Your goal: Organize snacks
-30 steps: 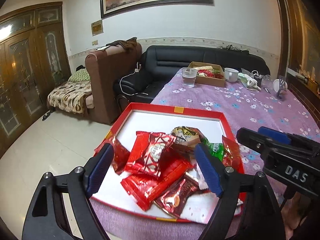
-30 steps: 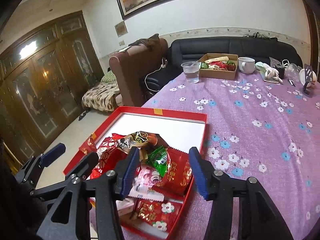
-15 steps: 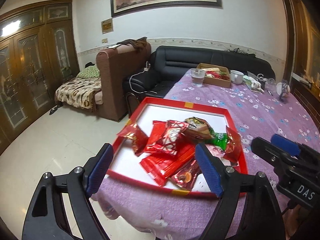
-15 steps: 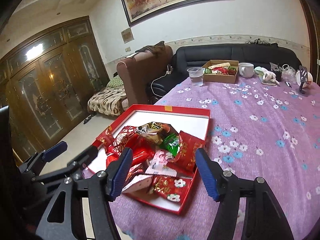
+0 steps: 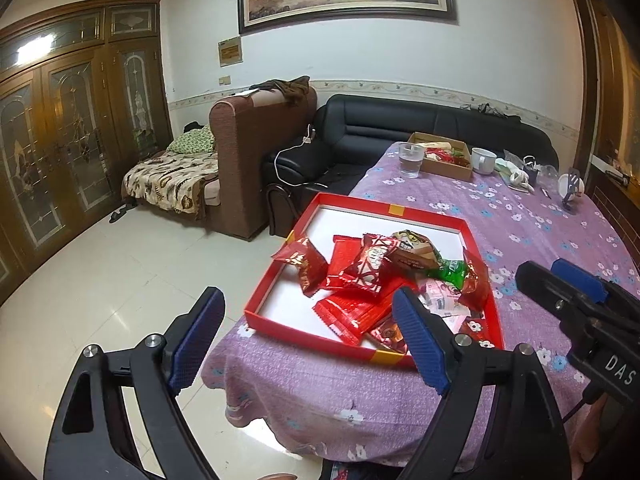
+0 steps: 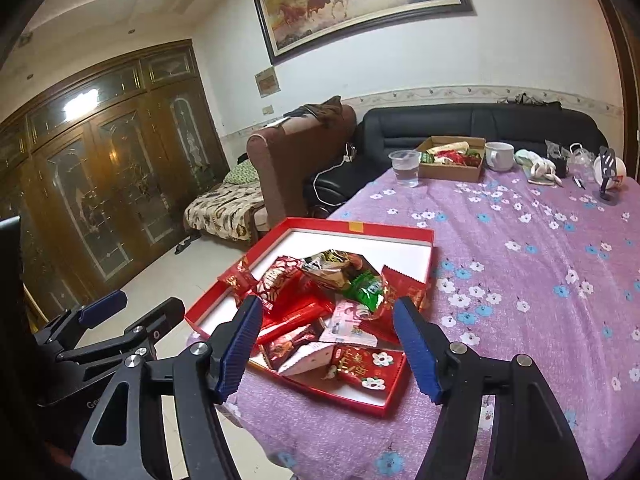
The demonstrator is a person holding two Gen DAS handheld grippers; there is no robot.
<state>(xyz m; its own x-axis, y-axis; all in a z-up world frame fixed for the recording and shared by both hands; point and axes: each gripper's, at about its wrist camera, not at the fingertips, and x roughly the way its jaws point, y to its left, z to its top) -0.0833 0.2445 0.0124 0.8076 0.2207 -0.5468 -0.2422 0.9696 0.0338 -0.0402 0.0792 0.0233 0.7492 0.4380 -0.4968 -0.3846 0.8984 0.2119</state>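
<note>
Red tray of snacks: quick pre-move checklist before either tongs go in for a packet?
1. Left tongs empty: ok. Nothing between the blue pads; the jaws are opening.
2. Right tongs empty: ok. Jaws apart, nothing between the pads.
3. Red tray seated on the table: not ok. Its near left corner reaches the table edge.
4. Snacks easy to single out: not ok. They overlap in one heap at the tray's near end.
5. Green packet graspable: cannot tell. It is partly tucked under other wrappers.
6. Cardboard box at the far end has room: cannot tell. It already holds packets.
</note>
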